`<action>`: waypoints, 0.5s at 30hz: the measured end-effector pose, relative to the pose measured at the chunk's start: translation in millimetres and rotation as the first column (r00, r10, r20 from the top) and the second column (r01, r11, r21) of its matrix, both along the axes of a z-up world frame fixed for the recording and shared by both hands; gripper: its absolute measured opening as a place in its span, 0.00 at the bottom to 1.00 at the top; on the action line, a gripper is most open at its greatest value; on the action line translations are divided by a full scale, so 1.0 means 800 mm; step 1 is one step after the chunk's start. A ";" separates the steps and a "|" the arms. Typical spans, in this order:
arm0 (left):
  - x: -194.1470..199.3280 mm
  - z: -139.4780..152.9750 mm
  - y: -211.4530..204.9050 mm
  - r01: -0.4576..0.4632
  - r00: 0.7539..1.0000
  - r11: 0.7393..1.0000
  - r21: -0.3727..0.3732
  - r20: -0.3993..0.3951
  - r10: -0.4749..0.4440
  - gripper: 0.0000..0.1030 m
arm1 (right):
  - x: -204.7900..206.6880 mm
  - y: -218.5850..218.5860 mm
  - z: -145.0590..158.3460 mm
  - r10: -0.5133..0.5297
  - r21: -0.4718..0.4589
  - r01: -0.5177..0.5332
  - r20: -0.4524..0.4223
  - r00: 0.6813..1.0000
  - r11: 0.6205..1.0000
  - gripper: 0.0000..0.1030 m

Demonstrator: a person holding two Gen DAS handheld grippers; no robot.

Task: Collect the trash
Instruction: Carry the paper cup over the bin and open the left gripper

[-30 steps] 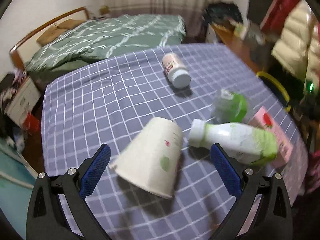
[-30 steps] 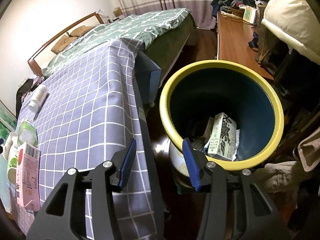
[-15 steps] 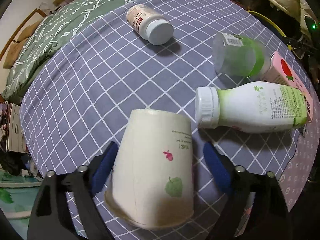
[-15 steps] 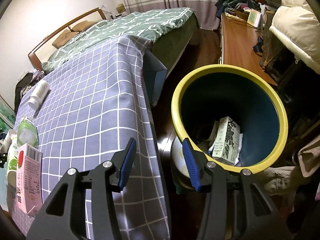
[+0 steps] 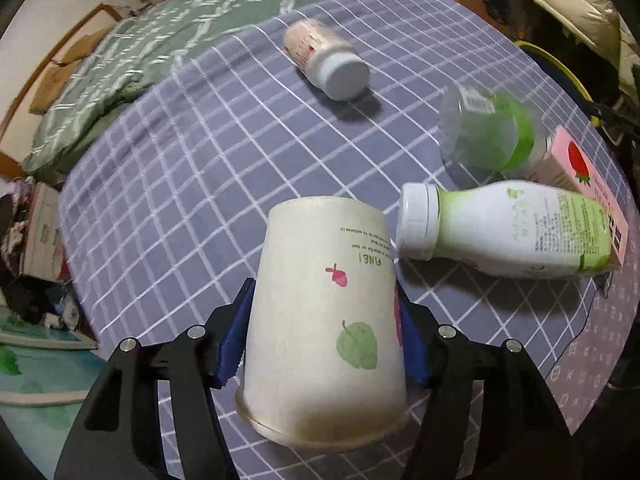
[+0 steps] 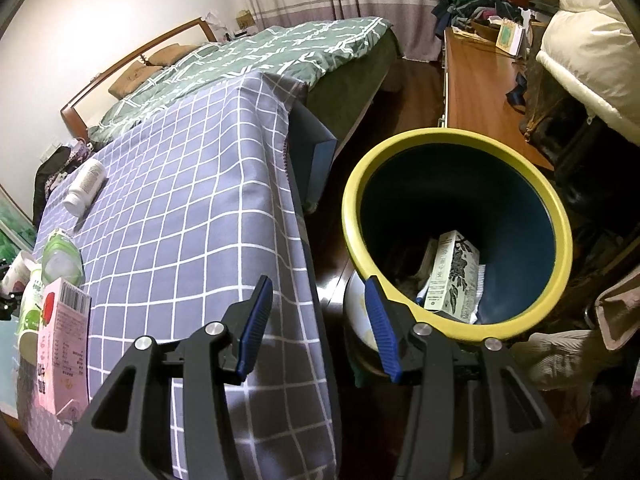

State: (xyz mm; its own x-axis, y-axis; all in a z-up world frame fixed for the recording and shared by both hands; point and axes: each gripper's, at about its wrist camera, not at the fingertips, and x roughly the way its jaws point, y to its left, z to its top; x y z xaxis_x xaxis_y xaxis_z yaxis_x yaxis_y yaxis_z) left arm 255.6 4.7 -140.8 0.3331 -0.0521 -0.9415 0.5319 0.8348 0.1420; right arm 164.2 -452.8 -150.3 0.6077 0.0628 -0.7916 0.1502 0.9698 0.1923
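Note:
A white paper cup [image 5: 324,312] lies on its side on the purple checked tablecloth [image 5: 192,184], mouth toward me. My left gripper [image 5: 323,292] straddles it, jaws closing, and both blue pads [image 5: 234,336] touch the cup's sides. A white and green bottle [image 5: 508,228] lies just right of the cup. My right gripper [image 6: 318,284] hangs open and empty at the table's edge beside the yellow-rimmed bin [image 6: 560,240], which holds a carton [image 6: 450,276].
A white pill bottle [image 5: 326,64], a clear green-labelled container [image 5: 488,132] and a pink carton [image 5: 580,168] also lie on the cloth. A green-quilted bed [image 6: 260,56] stands beyond the table, and a wooden desk [image 6: 476,88] stands behind the bin.
My left gripper has dropped over the paper cup and its jaws have narrowed from wide apart to touching the cup's sides. The right gripper has stayed beside the bin.

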 end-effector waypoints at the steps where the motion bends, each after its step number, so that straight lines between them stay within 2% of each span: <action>1: -0.003 0.008 -0.001 -0.019 1.000 1.000 0.005 0.017 0.019 0.61 | -0.003 -0.002 0.001 -0.003 0.000 0.003 0.004 1.000 1.000 0.45; 5: -0.011 0.039 -0.008 -0.049 0.995 0.999 0.015 0.084 0.048 0.61 | -0.013 -0.013 0.005 -0.021 0.007 0.021 0.018 1.000 1.000 0.45; 8: -0.013 0.066 -0.031 -0.042 0.989 0.999 0.032 0.142 0.037 0.61 | -0.021 -0.023 0.006 -0.034 0.021 0.034 0.029 0.999 0.999 0.45; 15: -0.012 0.116 -0.134 0.075 0.971 0.996 0.045 0.222 -0.083 0.61 | -0.045 -0.055 0.006 -0.072 0.058 0.069 0.055 0.996 0.996 0.45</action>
